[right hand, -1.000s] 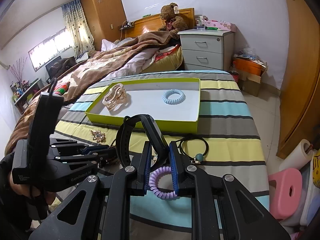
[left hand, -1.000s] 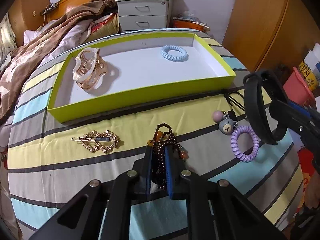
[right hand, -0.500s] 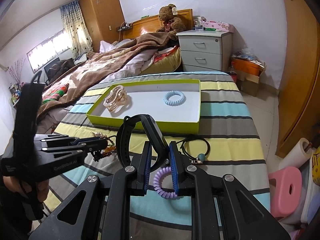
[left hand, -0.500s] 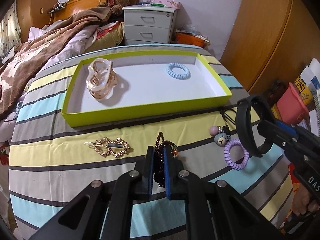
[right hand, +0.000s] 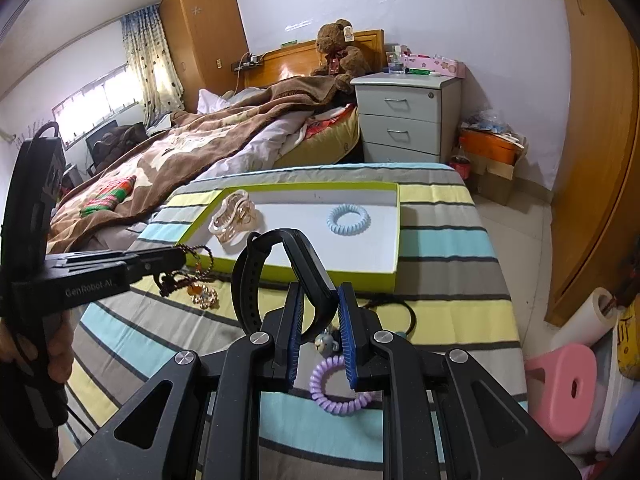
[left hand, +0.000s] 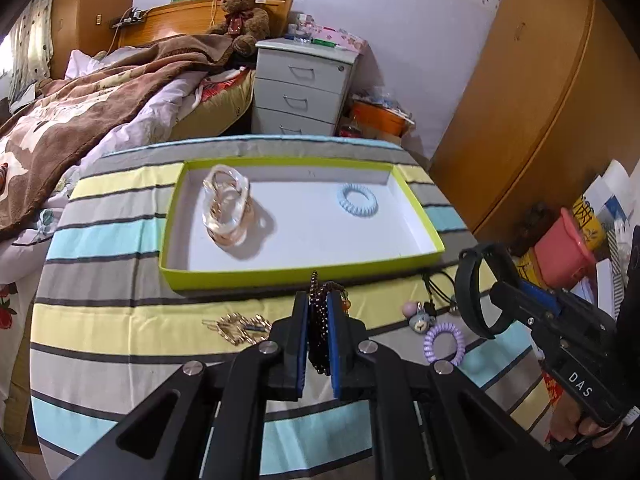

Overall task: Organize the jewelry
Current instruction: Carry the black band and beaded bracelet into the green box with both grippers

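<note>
Dark brown beads of the bracelet (left hand: 319, 320) now hang clear of the striped worktop (left hand: 120, 312), where a second ago they lay bunched on the cloth under the left hand-held gripper (left hand: 319, 330); its jaws are clamped together on the strand, so the pick is done and I judge the carry to the lime-green tray (left hand: 280, 278) comes next; the bracelet's long axis runs up and down, the loop dangling below the pads with tray just beyond. The right hand-held gripper (right hand: 318, 334) stays clamped on the black band (right hand: 256, 276), its arch standing upright above the purple coil tie (right hand: 340, 388).
</note>
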